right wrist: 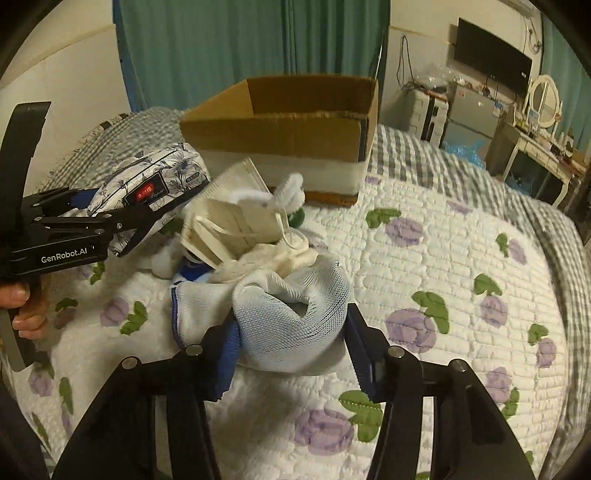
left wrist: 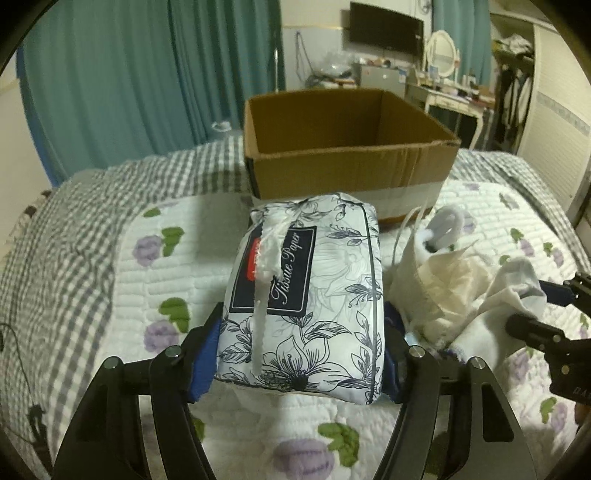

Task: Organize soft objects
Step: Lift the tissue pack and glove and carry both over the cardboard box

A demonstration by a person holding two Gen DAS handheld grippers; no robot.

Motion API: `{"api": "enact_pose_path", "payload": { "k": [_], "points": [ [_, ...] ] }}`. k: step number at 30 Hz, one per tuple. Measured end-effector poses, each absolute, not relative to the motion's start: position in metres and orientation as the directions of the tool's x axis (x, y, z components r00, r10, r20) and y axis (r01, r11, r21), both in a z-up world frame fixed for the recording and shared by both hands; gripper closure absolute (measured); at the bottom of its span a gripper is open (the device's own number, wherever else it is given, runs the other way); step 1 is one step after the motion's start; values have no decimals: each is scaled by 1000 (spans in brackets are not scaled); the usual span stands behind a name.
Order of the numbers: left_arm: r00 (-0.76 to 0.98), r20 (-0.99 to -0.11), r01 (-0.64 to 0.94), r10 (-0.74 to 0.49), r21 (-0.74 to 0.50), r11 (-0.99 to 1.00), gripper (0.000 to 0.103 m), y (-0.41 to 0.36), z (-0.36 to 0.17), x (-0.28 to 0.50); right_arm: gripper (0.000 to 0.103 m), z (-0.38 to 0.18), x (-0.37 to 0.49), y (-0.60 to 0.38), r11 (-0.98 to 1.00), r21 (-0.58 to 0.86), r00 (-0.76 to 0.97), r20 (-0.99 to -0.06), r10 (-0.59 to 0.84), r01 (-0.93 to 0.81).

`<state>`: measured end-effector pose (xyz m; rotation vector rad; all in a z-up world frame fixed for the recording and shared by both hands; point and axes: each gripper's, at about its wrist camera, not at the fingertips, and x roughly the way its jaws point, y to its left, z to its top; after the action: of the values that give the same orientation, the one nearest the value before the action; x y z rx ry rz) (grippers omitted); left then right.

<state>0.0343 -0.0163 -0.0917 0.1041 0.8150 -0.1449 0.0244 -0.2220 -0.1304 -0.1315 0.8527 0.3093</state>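
Note:
My left gripper (left wrist: 301, 354) is shut on a floral tissue paper pack (left wrist: 306, 295), squeezing its near end just above the quilt. The pack also shows in the right wrist view (right wrist: 147, 184), held by the left gripper (right wrist: 129, 225). My right gripper (right wrist: 291, 350) is shut on a white and pale blue mesh cloth (right wrist: 291, 314) at the near edge of a pile of soft things. The pile holds cream face masks (right wrist: 236, 225) and white cloths (left wrist: 443, 280). An open cardboard box (left wrist: 347, 147) stands behind them on the bed; it also shows in the right wrist view (right wrist: 288, 136).
The bed has a white quilt with purple flowers (right wrist: 424, 258) and a grey checked blanket (left wrist: 74, 229) round it. Teal curtains (left wrist: 129, 74) hang behind. A TV (left wrist: 386, 31), dresser and mirror (left wrist: 441, 51) stand at the back right.

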Motion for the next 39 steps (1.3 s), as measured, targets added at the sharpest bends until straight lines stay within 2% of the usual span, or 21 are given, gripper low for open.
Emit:
{"api": "enact_pose_path", "payload": {
  "k": [14, 27, 39],
  "points": [
    [757, -645, 148, -109, 6, 989, 34, -8, -33, 1, 51, -56, -1, -206, 938, -23, 734, -630, 255, -346],
    [860, -503, 85, -86, -26, 996, 34, 13, 28, -2, 50, 18, -3, -202, 946, -87, 856, -458, 240, -311],
    [918, -388, 86, -82, -7, 996, 34, 18, 59, 15, 50, 62, 24, -194, 953, -111, 916, -326, 231, -280]
  ]
}}
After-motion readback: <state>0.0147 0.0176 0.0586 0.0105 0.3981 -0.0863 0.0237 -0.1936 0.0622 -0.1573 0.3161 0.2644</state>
